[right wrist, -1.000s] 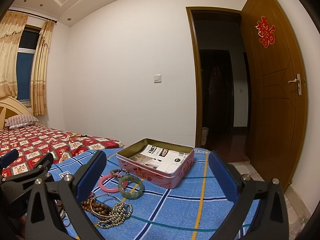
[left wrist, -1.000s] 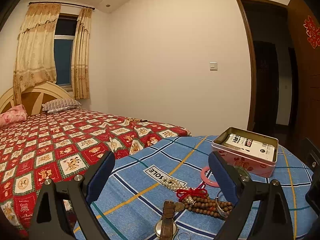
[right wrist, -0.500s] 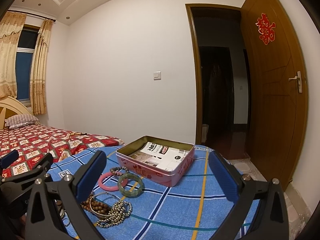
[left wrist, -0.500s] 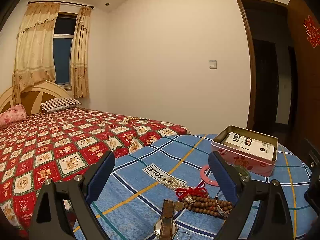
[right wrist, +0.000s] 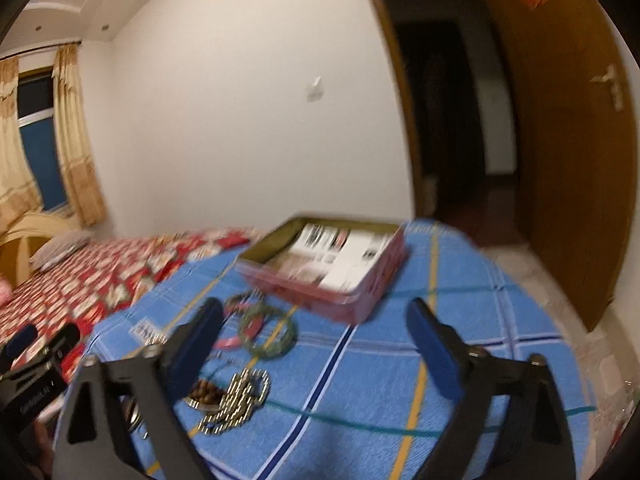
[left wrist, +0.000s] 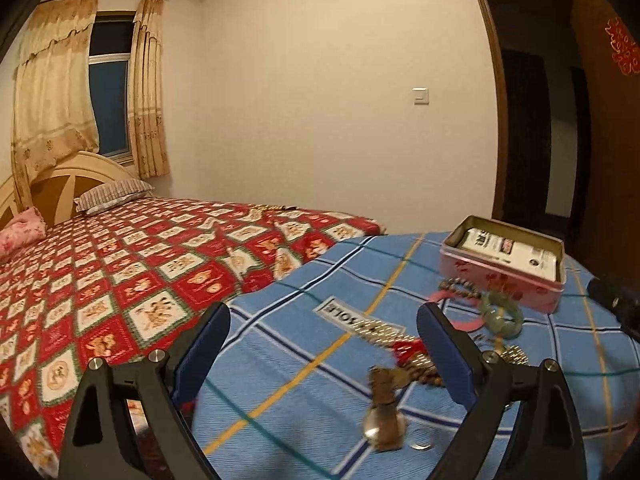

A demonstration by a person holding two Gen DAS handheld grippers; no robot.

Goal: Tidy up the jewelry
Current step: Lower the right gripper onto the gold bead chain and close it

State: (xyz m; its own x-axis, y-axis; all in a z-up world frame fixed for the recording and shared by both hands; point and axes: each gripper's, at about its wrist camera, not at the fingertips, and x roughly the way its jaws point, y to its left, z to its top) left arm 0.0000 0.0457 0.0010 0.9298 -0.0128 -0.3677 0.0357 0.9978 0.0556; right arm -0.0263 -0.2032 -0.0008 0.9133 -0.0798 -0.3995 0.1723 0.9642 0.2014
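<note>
Both views blurred by motion.

Left tool (left wrist: 323,330): jaws wide apart, nothing btwn them, hovering over blue checked cloth (left wrist: 304,364) on the bench. Under and ahead of it, a jewelry pile: wristwatch w/ brown strap (left wrist: 385,412) lying flat near the bottom, small ring (left wrist: 421,447) just beside it, brown wooden beads w/ red knot (left wrist: 412,356) partly hidden behind the tool's right finger (left wrist: 446,354), pale bead strand (left wrist: 378,326) stretched toward the cloth's label.

Further back: green bangle (left wrist: 502,314) overlapping a pink ring (left wrist: 464,320), dark bead bracelet (left wrist: 458,285) just behind; all close to the front of pink tin (left wrist: 500,280). Tin open, no lid on, printed card packets inside.

Right tool (right wrist: 314,326): jaws have just been closing a bit, yet still spread wide w/ nothing btwn them, only cloth below. To its left, same green bangle (right wrist: 268,332) over pink ring (right wrist: 230,344), silvery bead chain (right wrist: 236,400) heaped near the tool's left finger (right wrist: 196,344), brown beads (right wrist: 206,392) touching that chain. Pink tin (right wrist: 324,264) beyond, apart from both fingers.

Bed w/ red patterned cover (left wrist: 120,272) left of the bench.
</note>
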